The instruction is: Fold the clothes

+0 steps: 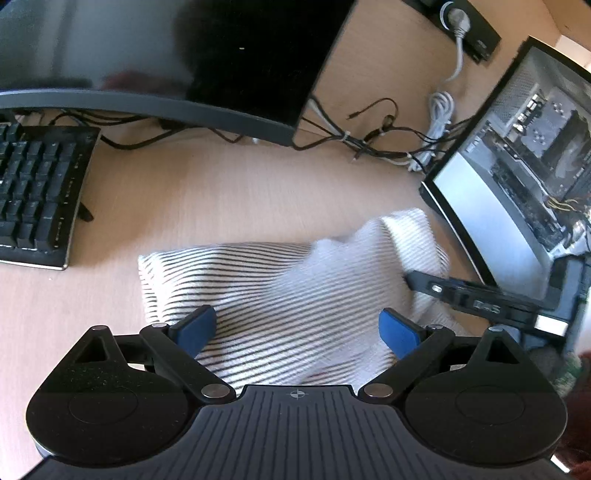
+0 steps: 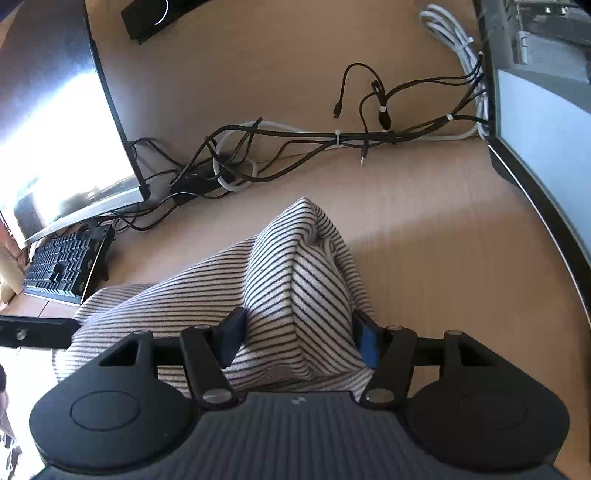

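A white garment with thin dark stripes [image 1: 280,295] lies on the wooden desk [image 1: 229,192]. My left gripper [image 1: 298,329] hovers over its near part, open, the blue pads [image 1: 195,328] wide apart with nothing between them. In the right wrist view the striped garment [image 2: 295,280] rises in a bunched ridge between the pads of my right gripper [image 2: 299,341], which is shut on that thick fold. Its black finger [image 1: 461,295] shows in the left wrist view, reaching into the garment's right edge, where the cloth stands lifted.
A black keyboard [image 1: 37,192] sits at the left under a curved monitor [image 1: 166,55]. A computer case with a glass side [image 1: 517,166] stands at the right. Tangled cables [image 2: 332,136] run along the back of the desk. A black speaker bar [image 1: 465,26] lies far back.
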Available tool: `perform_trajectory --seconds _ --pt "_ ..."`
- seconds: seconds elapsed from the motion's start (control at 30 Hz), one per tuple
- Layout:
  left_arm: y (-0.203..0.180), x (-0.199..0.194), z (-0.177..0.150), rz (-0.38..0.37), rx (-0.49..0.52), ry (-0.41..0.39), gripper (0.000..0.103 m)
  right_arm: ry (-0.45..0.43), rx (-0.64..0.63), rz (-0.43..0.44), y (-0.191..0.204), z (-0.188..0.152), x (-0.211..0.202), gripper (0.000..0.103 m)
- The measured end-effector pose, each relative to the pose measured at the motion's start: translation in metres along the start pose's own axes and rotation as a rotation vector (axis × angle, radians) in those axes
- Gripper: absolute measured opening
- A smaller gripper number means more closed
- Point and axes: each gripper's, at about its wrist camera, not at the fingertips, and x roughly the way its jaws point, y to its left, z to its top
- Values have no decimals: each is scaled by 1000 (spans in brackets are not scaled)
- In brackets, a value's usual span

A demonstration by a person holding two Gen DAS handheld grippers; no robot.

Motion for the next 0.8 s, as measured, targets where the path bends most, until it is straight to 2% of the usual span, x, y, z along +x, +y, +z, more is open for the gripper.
perform_trajectory --seconds 0.2,0.37,0.47,0.6,0.7,0.8 --pt "13 8 6 14 -14 5 98 1 -19 -25 16 -22 -12 60" --pt "15 12 9 28 3 20 98 -17 -95 -71 22 -7 -24 63" --pt "12 12 6 38 11 15 99 -94 -152 -119 30 9 -41 63" --pt "10 12 4 46 11 9 101 -174 -196 -57 49 25 -51 60" --pt "10 11 4 49 8 6 101 -119 -238 -14 59 21 -29 60" --pt "9 5 6 51 3 3 101 -12 -229 -20 53 5 -1 60"
